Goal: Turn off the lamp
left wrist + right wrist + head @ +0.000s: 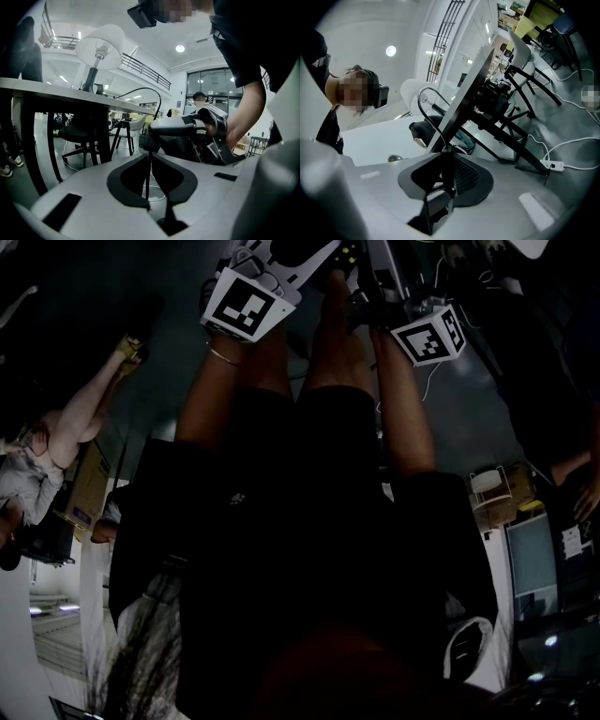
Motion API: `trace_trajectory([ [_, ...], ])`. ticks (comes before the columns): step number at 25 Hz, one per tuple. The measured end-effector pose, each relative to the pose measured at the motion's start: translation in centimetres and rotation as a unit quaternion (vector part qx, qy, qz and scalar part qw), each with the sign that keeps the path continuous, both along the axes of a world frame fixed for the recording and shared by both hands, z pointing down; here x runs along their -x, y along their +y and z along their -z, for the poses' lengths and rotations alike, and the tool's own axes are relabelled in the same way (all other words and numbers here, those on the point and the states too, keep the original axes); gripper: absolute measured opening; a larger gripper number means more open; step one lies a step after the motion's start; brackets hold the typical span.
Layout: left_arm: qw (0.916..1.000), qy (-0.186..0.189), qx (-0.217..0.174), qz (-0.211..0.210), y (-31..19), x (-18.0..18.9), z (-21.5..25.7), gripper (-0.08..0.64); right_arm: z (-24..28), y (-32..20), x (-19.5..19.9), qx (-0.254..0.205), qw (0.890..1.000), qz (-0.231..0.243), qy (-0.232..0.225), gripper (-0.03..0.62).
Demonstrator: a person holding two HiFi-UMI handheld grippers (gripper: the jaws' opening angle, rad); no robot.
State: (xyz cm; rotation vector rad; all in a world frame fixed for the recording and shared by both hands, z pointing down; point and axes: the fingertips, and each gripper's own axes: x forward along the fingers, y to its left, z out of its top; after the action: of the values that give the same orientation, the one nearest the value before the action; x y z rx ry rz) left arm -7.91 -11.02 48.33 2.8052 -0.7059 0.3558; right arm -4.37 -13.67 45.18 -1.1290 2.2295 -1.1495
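A lamp (100,44) with a white shade stands on the white table (56,93) at the upper left of the left gripper view. Its thin black cord (149,91) arcs off the table and drops between the jaws of my left gripper (149,157), which is shut on the cord. Just to the right, a gloved hand holds my right gripper (180,126). In the right gripper view the lamp (412,91) and cord (423,105) lead down to my right gripper (444,157), shut on a thicker dark block on the cord, apparently its switch (443,173).
Under the table stand a black office chair (77,133) and a white chair (133,124). A power strip (551,165) with white cables lies on the floor. The head view is dark: both marker cubes (246,301) (429,334) show at its top, another person (56,442) at left.
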Motion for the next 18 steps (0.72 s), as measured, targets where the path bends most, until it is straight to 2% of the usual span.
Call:
trace_trajectory([
  [3, 1.0000, 0.001, 0.002, 0.005, -0.1, 0.1, 0.0, 0.018, 0.1, -0.1, 0.1, -0.005, 1.000, 0.000, 0.008, 0.066],
  [7, 0.9998, 0.012, 0.001, 0.015, 0.0, 0.4, 0.5, 0.018, 0.2, -0.3, -0.9, -0.014, 0.999, -0.025, 0.030, 0.066],
  [11, 0.9999, 0.008, -0.002, 0.012, 0.0, 0.9, 0.9, 0.018, 0.6, -0.8, -0.8, -0.027, 0.999, -0.013, 0.045, 0.066],
  [18, 0.9998, 0.016, -0.001, 0.014, 0.1, 1.2, 1.7, 0.015, -1.3, -0.4, -0.7, -0.016, 0.997, -0.014, 0.075, 0.066],
])
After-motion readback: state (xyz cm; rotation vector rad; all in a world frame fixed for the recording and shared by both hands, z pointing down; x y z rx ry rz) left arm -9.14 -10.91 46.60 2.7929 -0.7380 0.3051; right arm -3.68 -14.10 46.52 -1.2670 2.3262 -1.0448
